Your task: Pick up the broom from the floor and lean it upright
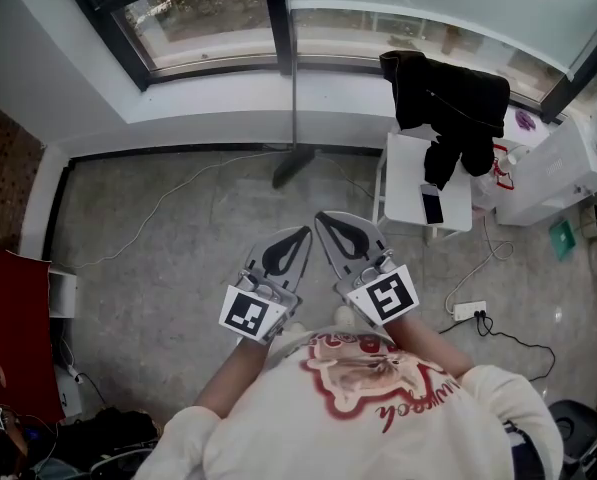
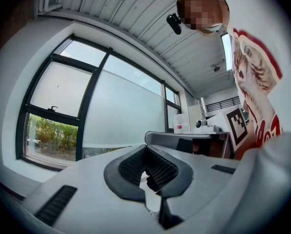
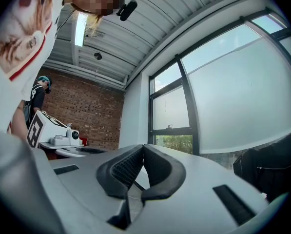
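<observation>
Grey concrete floor, and the broom (image 1: 294,108) isn't lying on it. It's standing on its head by the window, pole up against the frame between the panes. So which step is this? Looks to me like the leaning part is done.

reply: Same read here. Both tools are well back from it, tucked in by the person's chest. Left gripper (image 1: 304,232) is pressed together with nothing in it; you can see the ribbed pads (image 2: 160,167) meet at the tip in its own view. Right gripper (image 1: 321,218) is the same, pads (image 3: 126,167) together and empty. The two tips sit just beside each other in the head view.

OP: So nothing left to do?

reply: My guess is just checking that it stays put. The head rests on bare floor, so sliding out is the risk. If it went, you'd have to spread one gripper, take the pole and set it back against the frame.

OP: Any writing you can make out?

reply: Not much. Red script across the sweatshirt (image 1: 458,418) is upside down from the head view and I can't read it for sure. The marker cubes (image 1: 250,311) only have black and white squares, no words. A white bottle (image 2: 181,123) in the left gripper view has a red band, too small to read.
</observation>
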Motion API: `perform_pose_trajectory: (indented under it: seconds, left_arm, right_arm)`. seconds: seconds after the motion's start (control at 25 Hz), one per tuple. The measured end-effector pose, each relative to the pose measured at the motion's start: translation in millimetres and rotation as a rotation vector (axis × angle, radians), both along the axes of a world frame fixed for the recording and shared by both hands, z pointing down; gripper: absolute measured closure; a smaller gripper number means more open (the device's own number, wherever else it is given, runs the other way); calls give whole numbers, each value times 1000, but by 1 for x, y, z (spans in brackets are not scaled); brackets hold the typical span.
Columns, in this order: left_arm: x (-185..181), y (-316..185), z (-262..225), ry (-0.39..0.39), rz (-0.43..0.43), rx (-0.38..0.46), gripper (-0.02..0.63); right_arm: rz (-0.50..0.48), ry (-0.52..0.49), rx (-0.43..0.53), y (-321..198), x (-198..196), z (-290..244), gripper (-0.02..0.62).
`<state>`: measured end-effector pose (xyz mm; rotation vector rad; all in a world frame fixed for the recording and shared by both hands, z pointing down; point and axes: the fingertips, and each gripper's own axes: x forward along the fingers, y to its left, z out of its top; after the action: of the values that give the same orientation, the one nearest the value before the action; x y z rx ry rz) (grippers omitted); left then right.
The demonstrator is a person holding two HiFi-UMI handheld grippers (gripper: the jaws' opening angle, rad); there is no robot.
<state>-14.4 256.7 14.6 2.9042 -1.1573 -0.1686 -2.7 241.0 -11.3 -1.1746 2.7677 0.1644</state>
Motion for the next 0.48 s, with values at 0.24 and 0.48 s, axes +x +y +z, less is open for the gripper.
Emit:
perform_pose_trajectory:
  seconds: [0.24,0.48]
  left_arm:
    - [2,-5,6,-25,-17,-5,584]
    - [13,-17,9,-50,-38,-18,584]
  right_arm:
    - [-26,-3,-1,-4,3,0,571]
    - [-43,7,-5,-16,16,1,571]
